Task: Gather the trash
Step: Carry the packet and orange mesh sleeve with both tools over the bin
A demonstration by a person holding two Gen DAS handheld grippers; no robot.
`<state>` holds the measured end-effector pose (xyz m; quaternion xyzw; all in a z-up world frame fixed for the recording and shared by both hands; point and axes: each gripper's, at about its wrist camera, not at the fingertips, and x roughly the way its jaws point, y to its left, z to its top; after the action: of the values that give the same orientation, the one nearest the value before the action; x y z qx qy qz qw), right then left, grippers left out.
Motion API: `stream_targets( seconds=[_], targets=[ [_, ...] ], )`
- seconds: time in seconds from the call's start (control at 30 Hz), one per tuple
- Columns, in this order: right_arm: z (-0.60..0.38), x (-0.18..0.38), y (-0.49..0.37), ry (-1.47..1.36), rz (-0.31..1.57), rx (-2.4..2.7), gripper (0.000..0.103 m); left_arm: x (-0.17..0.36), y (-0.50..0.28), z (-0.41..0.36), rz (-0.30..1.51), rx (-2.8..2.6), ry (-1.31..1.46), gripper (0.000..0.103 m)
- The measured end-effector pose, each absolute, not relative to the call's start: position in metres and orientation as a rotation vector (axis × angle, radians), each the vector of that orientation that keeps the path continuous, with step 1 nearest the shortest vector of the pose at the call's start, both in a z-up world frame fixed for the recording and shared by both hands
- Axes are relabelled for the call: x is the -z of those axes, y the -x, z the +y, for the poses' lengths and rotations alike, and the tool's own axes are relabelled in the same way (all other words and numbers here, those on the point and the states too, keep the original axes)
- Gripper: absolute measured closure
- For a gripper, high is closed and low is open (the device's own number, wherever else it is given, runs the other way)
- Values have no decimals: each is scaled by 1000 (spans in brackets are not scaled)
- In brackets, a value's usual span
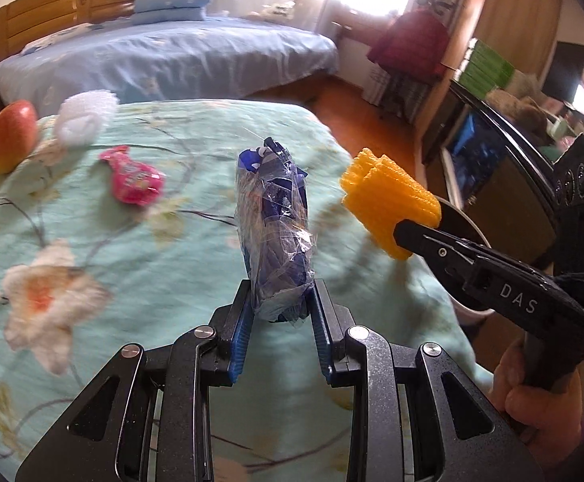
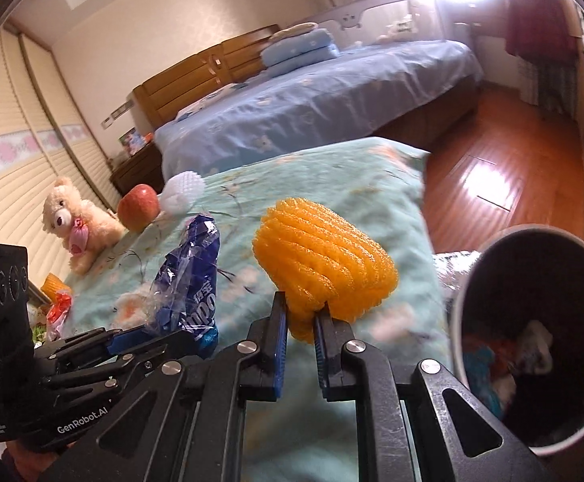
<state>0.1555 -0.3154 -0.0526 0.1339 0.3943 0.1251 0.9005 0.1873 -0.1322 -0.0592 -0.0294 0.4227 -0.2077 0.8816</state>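
The left hand-held gripper (image 1: 279, 301) pinches a crumpled blue wrapper (image 1: 273, 225) above the floral bed (image 1: 139, 281). The right hand-held gripper (image 2: 300, 321), nearly closed, clamps orange foam netting (image 2: 324, 261) beside the trash bin (image 2: 532, 341).

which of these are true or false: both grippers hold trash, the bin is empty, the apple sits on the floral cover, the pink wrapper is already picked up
1. Both grippers hold trash: true. The left gripper is shut on the crumpled blue plastic wrapper; the right gripper is shut on the orange foam fruit net.
2. The round dark trash bin is empty: false. Scraps already lie inside.
3. The red apple sits on the pale green floral cover: true.
4. The pink wrapper is picked up: false. It lies on the cover.
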Motion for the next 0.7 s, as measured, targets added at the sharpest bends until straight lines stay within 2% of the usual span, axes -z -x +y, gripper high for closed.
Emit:
stream_targets(
  seconds=[0.7],
  targets=[
    [-395, 57, -104, -347, 794, -54, 91, 49, -172, -213, 906, 607, 0, 77]
  ],
)
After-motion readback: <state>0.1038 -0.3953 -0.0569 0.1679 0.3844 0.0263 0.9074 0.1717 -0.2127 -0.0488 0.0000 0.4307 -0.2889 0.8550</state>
